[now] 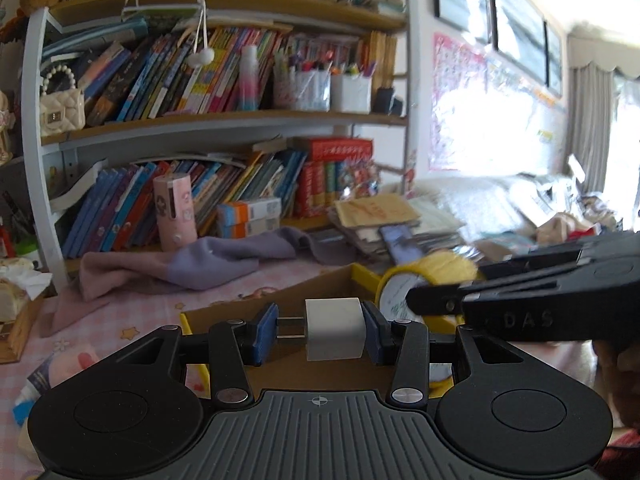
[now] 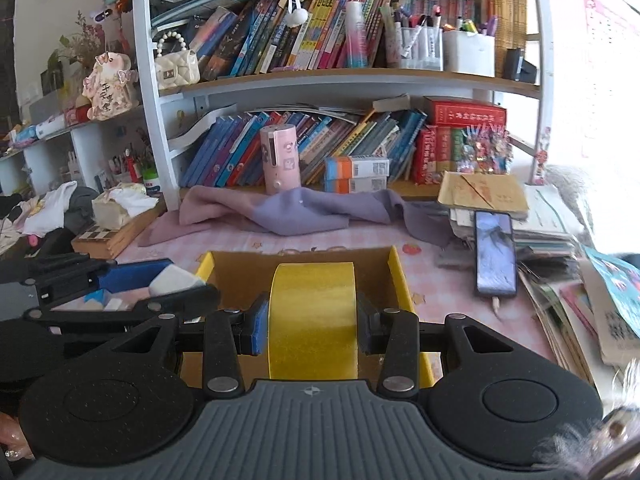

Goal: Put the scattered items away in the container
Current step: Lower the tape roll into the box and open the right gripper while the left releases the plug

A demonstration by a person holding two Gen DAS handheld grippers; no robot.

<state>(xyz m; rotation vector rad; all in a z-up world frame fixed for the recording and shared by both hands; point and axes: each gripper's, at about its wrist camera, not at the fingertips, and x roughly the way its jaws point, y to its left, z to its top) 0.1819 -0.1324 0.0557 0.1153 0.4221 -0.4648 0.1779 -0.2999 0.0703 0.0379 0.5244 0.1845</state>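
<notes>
Blue-padded jaws of my left gripper (image 1: 320,330) stand narrow, clamped on a white charger plug (image 1: 334,328): the right pad presses its flat side, while its two metal prongs point at the left pad. My right gripper (image 2: 312,320) is likewise nearly closed, squeezing a roll of yellow tape (image 2: 313,316) by its two faces, the roll upright with its broad band facing the camera.

Both loads hang above an open cardboard box with yellow edges (image 2: 394,276), which sits on a pink checked tablecloth (image 2: 448,300). What shows of the box's brown floor in either view is bare; the grippers hide the rest. In the left wrist view the plug sits over the box's near left part, and the right gripper's black arm crosses in from the right with the tape roll (image 1: 424,280) just beyond the box's far rim. In the right wrist view the tape hangs centred over the box, with my left gripper (image 2: 160,280) and its plug just beside the box's left wall.

Behind the box lies a crumpled purple cloth (image 2: 296,212); to its right, a phone (image 2: 494,254) rests against a stack of papers (image 2: 540,236), below a crowded bookshelf (image 2: 320,76).
</notes>
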